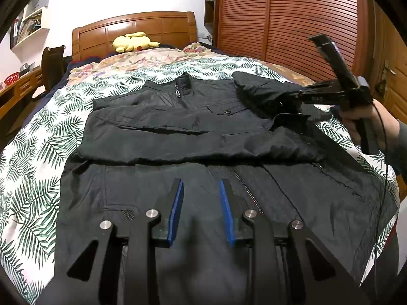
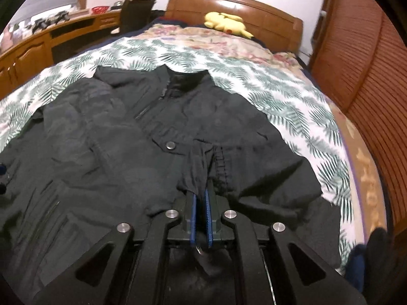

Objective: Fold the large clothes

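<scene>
A black zip-up jacket (image 1: pixel 178 137) lies front up on the bed, collar toward the headboard. One sleeve (image 1: pixel 162 124) lies folded across its chest. My left gripper (image 1: pixel 201 185) is open and empty, low over the jacket's hem beside the zipper. My right gripper (image 2: pixel 200 194) is shut on the cuff of the other sleeve (image 2: pixel 203 162) and holds it lifted over the jacket's right side. In the left wrist view the right gripper (image 1: pixel 282 101) shows at the right with that sleeve (image 1: pixel 257 89) hanging from it. The jacket also fills the right wrist view (image 2: pixel 101 147).
The bed has a palm-leaf cover (image 1: pixel 33 178) and a floral quilt (image 1: pixel 142 58) near the wooden headboard (image 1: pixel 137 28). A yellow plush toy (image 1: pixel 132 42) lies at the head. A slatted wardrobe (image 1: pixel 292 17) stands on the right, a desk (image 2: pixel 38 48) and chair (image 1: pixel 52 63) on the left.
</scene>
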A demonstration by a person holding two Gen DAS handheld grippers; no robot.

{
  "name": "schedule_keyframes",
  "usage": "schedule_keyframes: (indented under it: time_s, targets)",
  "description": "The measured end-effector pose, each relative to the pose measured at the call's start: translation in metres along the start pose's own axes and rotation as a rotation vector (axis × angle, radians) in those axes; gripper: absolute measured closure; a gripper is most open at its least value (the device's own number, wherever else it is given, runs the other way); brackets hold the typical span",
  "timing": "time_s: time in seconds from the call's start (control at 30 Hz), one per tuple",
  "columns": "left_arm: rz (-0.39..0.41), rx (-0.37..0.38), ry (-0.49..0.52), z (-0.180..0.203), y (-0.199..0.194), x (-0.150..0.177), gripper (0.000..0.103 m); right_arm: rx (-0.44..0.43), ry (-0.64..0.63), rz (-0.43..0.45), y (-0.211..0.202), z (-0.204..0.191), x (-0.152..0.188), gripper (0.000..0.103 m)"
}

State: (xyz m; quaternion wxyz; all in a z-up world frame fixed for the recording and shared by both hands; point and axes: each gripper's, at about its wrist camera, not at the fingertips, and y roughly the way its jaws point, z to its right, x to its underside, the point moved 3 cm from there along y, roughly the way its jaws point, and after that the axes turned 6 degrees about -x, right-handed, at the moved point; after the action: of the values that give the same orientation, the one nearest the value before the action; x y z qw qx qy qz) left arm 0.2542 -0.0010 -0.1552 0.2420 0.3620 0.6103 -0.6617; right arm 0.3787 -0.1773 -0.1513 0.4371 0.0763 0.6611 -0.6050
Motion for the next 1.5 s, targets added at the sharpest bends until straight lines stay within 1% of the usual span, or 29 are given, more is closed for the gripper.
schedule_keyframes:
  time_s: [0.03,0.07,0.1,0.13,0.17,0.27,0.43,0.67,0.8,1.0,1.2,1.23,1.27,1.3,1.33,1.37,1.43,1.5]
  targets:
    - [0.001,-0.001,0.001,0.000,0.000,0.000,0.075,-0.006,0.020,0.001,-0.005,0.000,0.003,0.091]
    - [0.000,-0.002,0.002,0.000,0.000,0.000,0.075,-0.013,0.042,0.003,-0.010,0.004,0.005,0.078]
    - [0.001,-0.002,0.003,0.000,0.000,0.000,0.075,-0.021,0.064,0.010,-0.017,0.006,0.008,0.070]
    - [0.001,-0.003,0.004,0.000,0.000,0.000,0.075,-0.022,0.069,0.018,-0.022,0.007,0.009,0.056]
    - [0.002,-0.003,0.005,0.001,-0.001,0.000,0.075,-0.015,0.067,0.033,-0.029,0.009,0.011,0.047]
    - [0.001,-0.003,0.004,0.001,-0.001,0.000,0.075,0.015,0.050,0.042,-0.038,0.014,0.016,0.038]
    - [0.003,-0.001,0.004,0.001,-0.001,0.000,0.075,0.073,0.059,0.004,-0.036,0.034,0.031,0.035]
    - [0.005,0.001,0.004,0.001,-0.003,0.000,0.075,0.089,0.103,-0.087,-0.016,0.066,0.064,0.035]
    - [0.003,0.004,0.005,0.001,-0.004,0.001,0.075,0.121,0.122,-0.132,-0.005,0.082,0.079,0.035]
    - [-0.002,0.009,0.005,0.002,-0.002,0.000,0.075,0.174,0.157,-0.199,0.013,0.108,0.091,0.035]
    - [-0.002,0.012,0.005,0.002,-0.002,0.000,0.075,0.208,0.158,-0.201,0.023,0.113,0.091,0.035]
    - [-0.002,0.013,0.005,0.002,-0.002,0.000,0.075,0.212,0.152,-0.200,0.024,0.112,0.090,0.040]
    - [-0.002,0.012,0.006,0.002,-0.002,0.000,0.075,0.213,0.138,-0.202,0.026,0.111,0.089,0.055]
    - [-0.001,0.012,0.007,0.002,-0.003,0.000,0.075,0.213,0.128,-0.207,0.028,0.111,0.088,0.064]
    - [0.000,0.012,0.008,0.002,-0.003,0.000,0.075,0.209,0.123,-0.216,0.030,0.111,0.087,0.079]
    - [0.002,0.012,0.010,0.002,-0.003,0.000,0.075,0.204,0.123,-0.222,0.032,0.113,0.086,0.086]
    - [0.007,0.015,0.011,0.002,-0.005,0.000,0.075,0.223,0.125,-0.223,0.031,0.114,0.081,0.096]
    - [0.017,0.015,0.013,0.001,-0.009,-0.001,0.075,0.253,0.136,-0.198,0.022,0.114,0.074,0.098]
